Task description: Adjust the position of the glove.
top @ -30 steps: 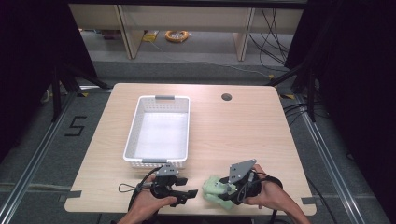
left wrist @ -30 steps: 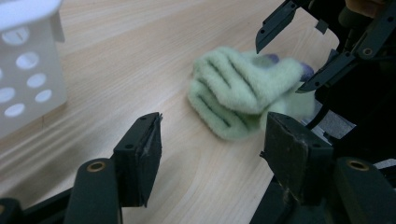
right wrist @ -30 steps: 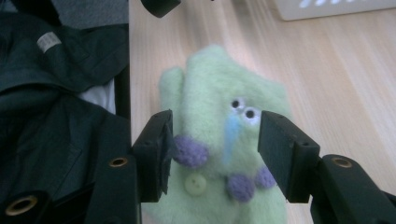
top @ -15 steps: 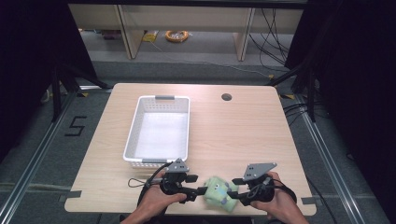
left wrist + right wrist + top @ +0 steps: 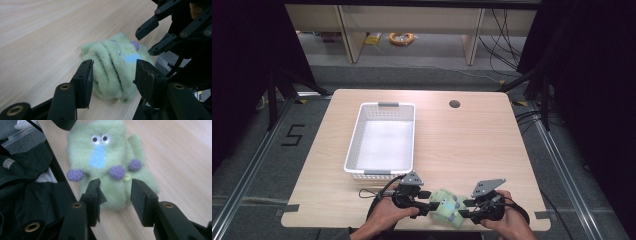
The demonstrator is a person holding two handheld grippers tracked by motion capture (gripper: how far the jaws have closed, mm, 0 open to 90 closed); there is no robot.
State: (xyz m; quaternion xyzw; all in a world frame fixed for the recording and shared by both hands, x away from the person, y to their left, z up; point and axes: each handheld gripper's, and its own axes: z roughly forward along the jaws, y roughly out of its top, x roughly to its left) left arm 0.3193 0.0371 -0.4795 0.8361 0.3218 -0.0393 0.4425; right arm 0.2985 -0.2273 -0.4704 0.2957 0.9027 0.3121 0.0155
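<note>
We see the green plush toy (image 5: 447, 206) lying flat on the bench (image 5: 472, 145), close to its near edge, at about 6 o'clock from the middle of the bench; the white basket (image 5: 382, 140) stands well apart from it, toward 11 o'clock. The left hand-held gripper (image 5: 430, 206) comes to the toy from 9 o'clock and the right hand-held gripper (image 5: 463, 210) from 3 o'clock, so we judge that the two are meant to take the toy by its two ends together, probably to lift it without it hanging down.

In the left gripper view the jaws stand on both sides of the folded body of the toy (image 5: 112, 67); they have just been closing, but a small gap remains at each pad, so this gripper is not yet clenched on it. In the right gripper view the jaws also have just been closing, and the lower part of the toy (image 5: 110, 170) lies between them; the pads seem not to press it yet, so it is released too. The toy rests on the bench because nothing carries it; the basket is open at the top, and we suppose it is the place for the toy.
</note>
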